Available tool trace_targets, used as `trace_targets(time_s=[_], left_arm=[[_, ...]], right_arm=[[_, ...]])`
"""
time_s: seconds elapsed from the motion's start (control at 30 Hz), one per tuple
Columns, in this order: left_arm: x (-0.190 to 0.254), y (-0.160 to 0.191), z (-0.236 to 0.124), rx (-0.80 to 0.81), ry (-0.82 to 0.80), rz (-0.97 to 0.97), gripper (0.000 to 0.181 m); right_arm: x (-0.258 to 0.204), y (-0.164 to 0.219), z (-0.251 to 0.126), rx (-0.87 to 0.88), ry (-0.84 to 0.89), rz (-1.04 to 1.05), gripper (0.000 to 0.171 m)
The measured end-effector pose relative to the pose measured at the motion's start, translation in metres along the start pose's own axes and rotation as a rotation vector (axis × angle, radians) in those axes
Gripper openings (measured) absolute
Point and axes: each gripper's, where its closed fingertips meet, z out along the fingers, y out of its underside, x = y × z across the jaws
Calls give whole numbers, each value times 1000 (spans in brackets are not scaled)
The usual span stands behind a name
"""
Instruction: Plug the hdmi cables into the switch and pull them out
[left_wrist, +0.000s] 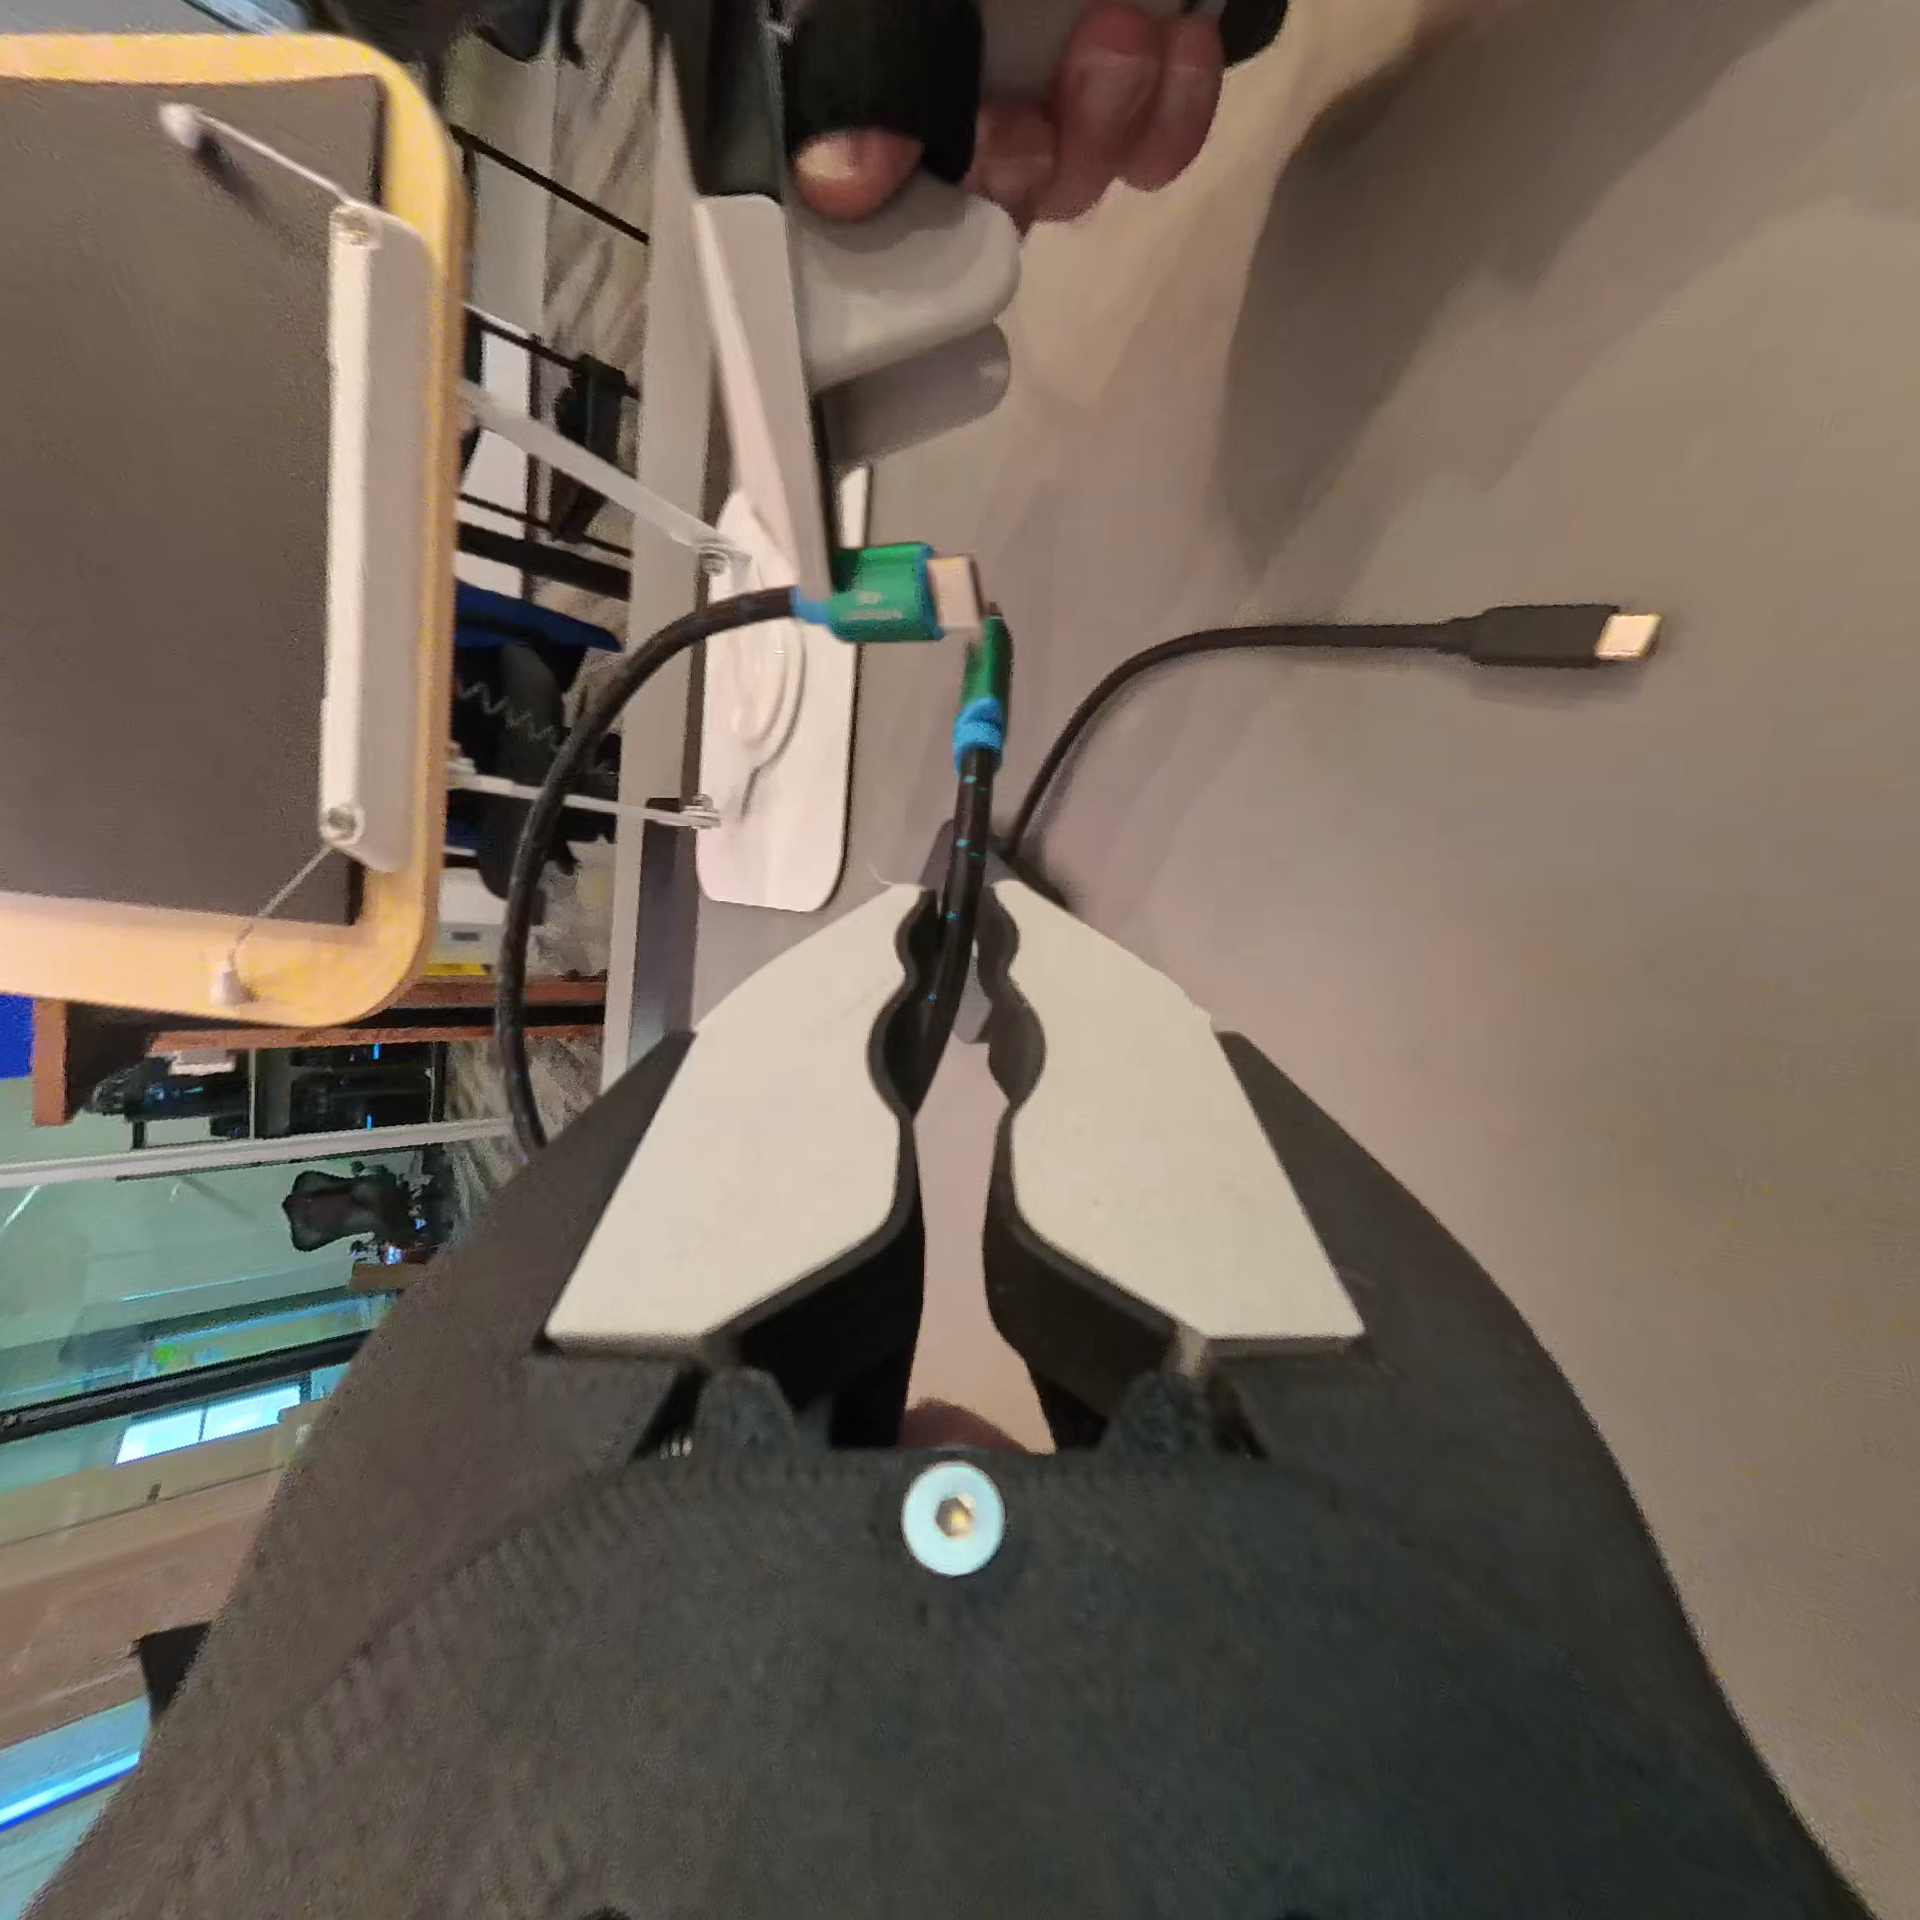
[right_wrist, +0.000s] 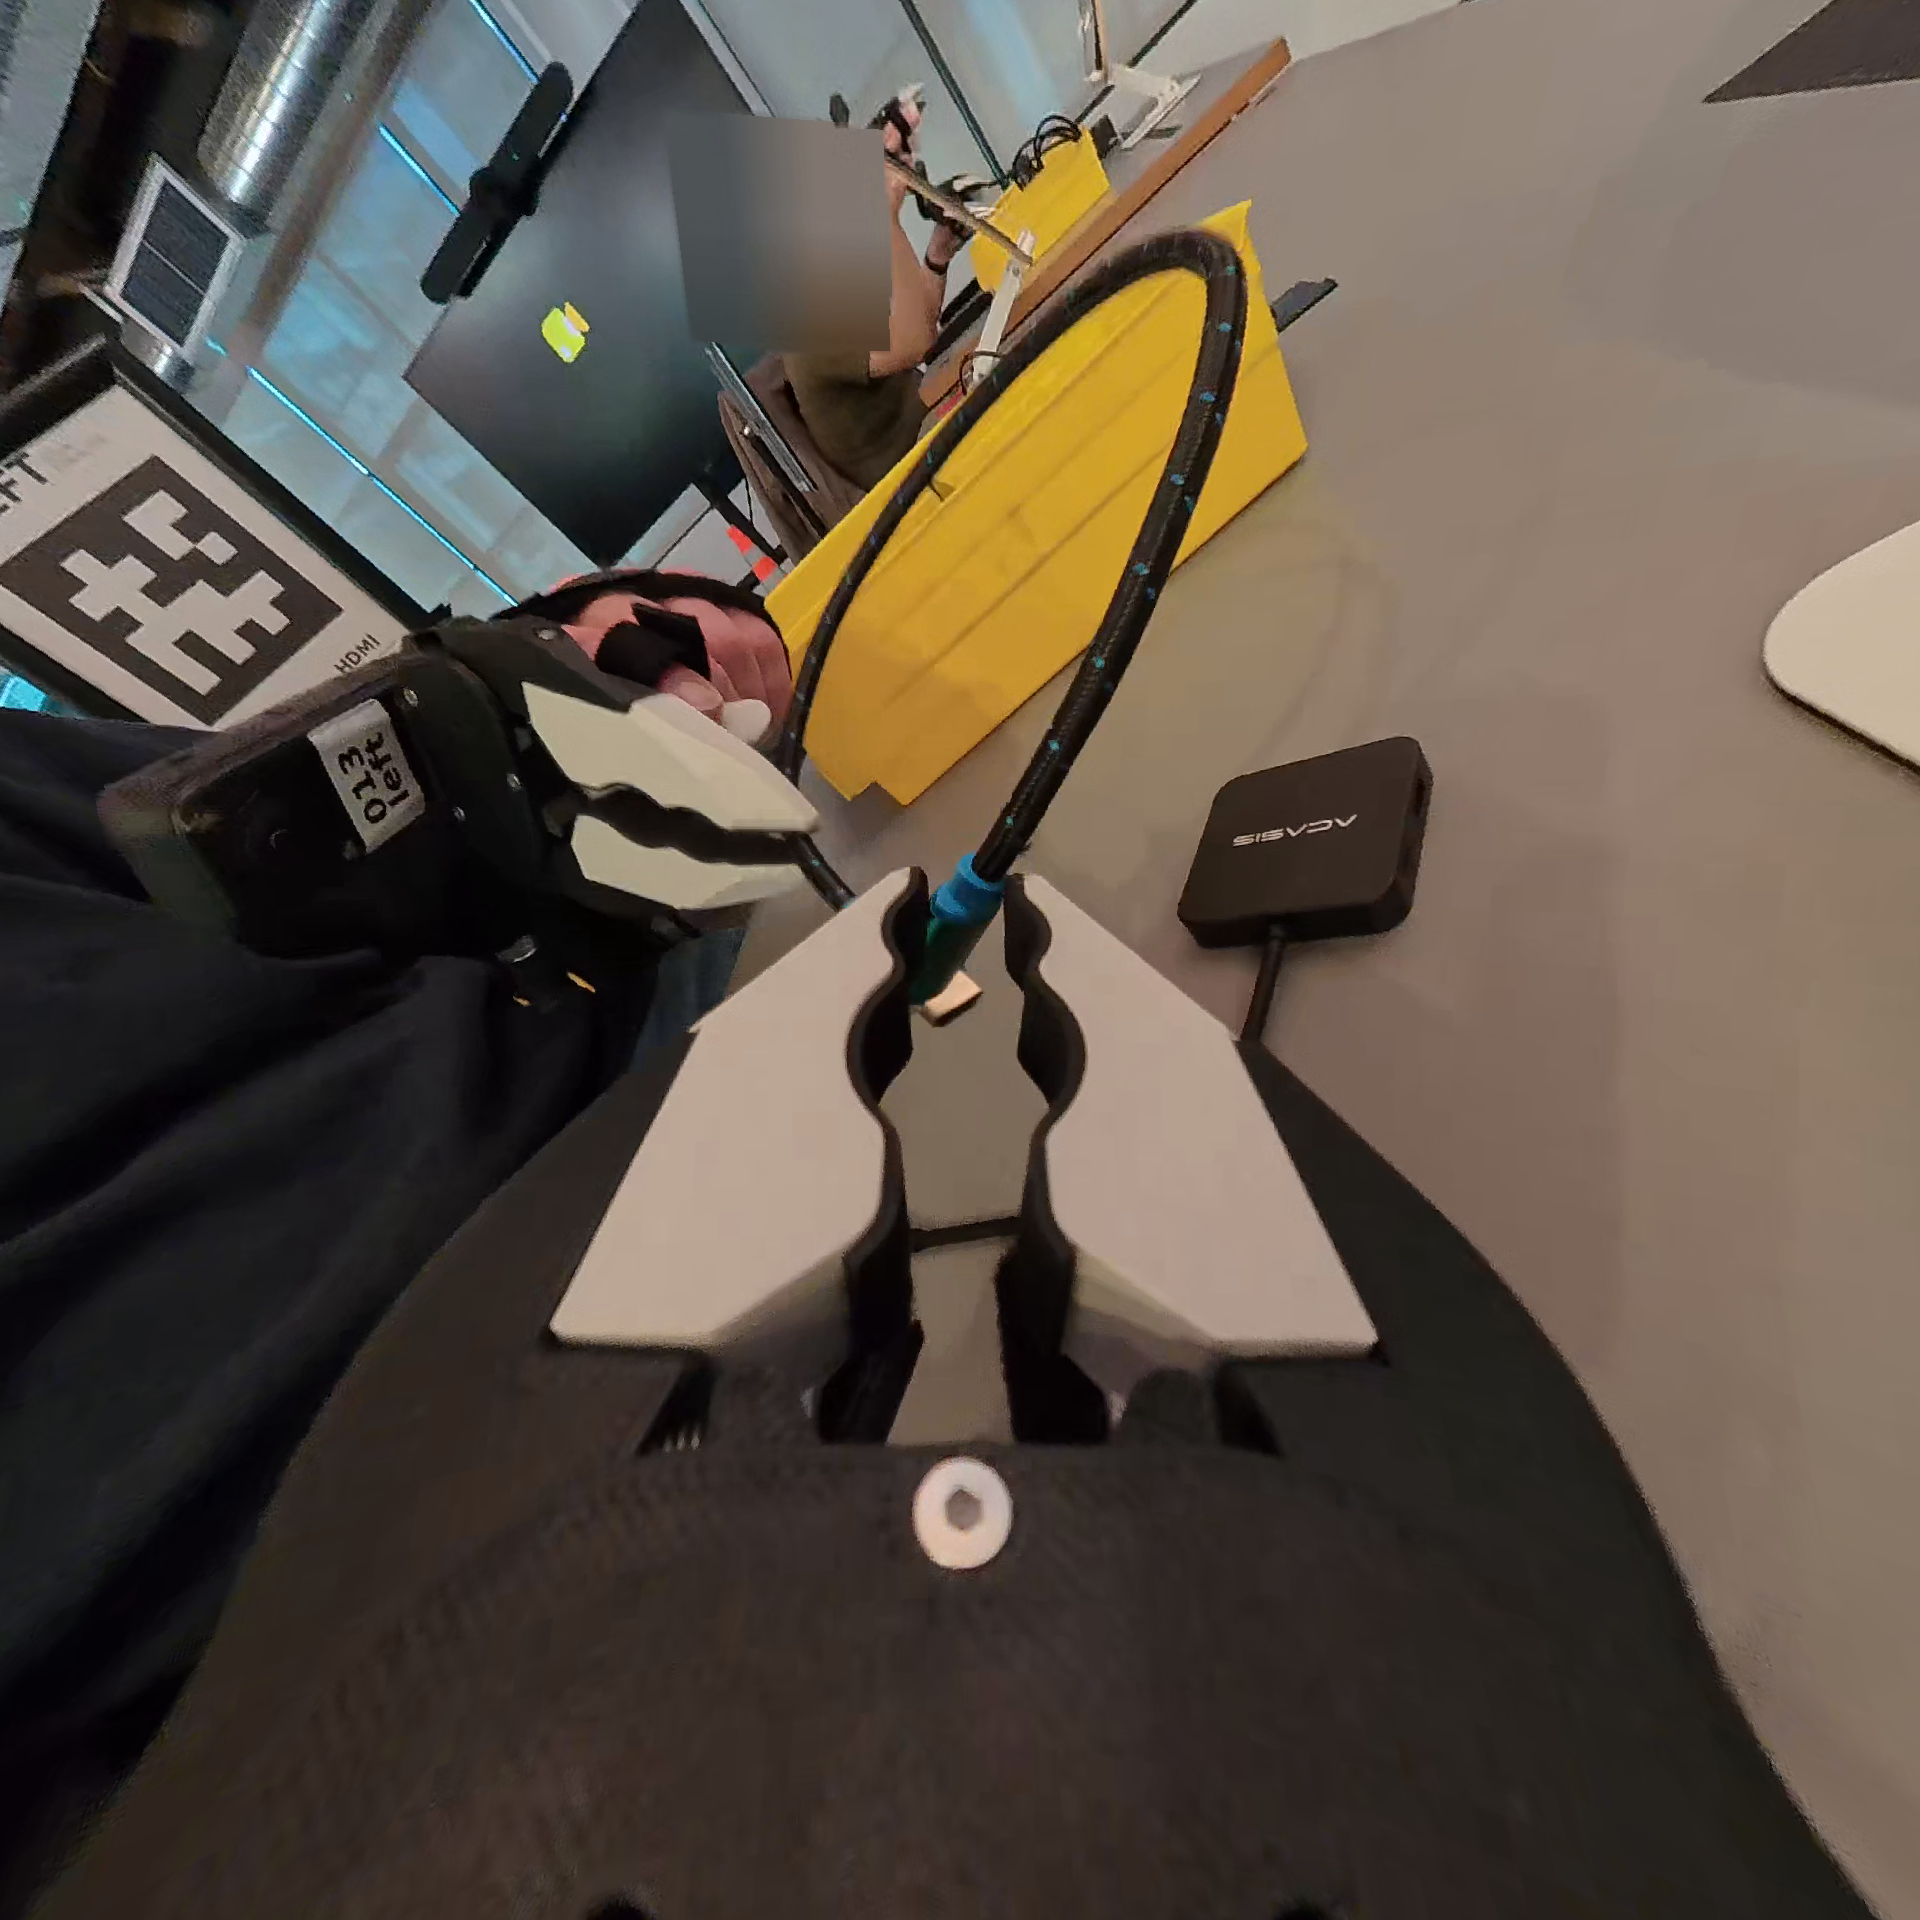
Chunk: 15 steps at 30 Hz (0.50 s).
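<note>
Left gripper (left_wrist: 951, 914) clenches the braided black cable (left_wrist: 961, 831); right gripper (right_wrist: 961, 914), jaws parted, loosely brackets its green metal plug (right_wrist: 940, 951) near the matte square switch (right_wrist: 1309, 842)

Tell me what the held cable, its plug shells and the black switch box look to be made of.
Cable: braided fabric sleeve, black with blue flecks; the weave shows.
Plug shells: green with a metallic sheen, probably anodised metal, with bare metal tips and blue rubbery collars.
Switch: matte black, likely plastic; smooth with rounded corners.
The left gripper pinches the cable; the right gripper is around a plug.
</note>
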Motion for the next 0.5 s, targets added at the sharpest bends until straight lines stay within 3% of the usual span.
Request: trace_targets(time_s=[0.23, 0.5], left_arm=[[-26, -13, -19, 142, -44, -131, 6], [-22, -6, -11, 58, -115, -17, 6]], right_arm=[[0, 7, 4, -27, -30, 23, 12], [-16, 72, 43, -382, -83, 23, 14]])
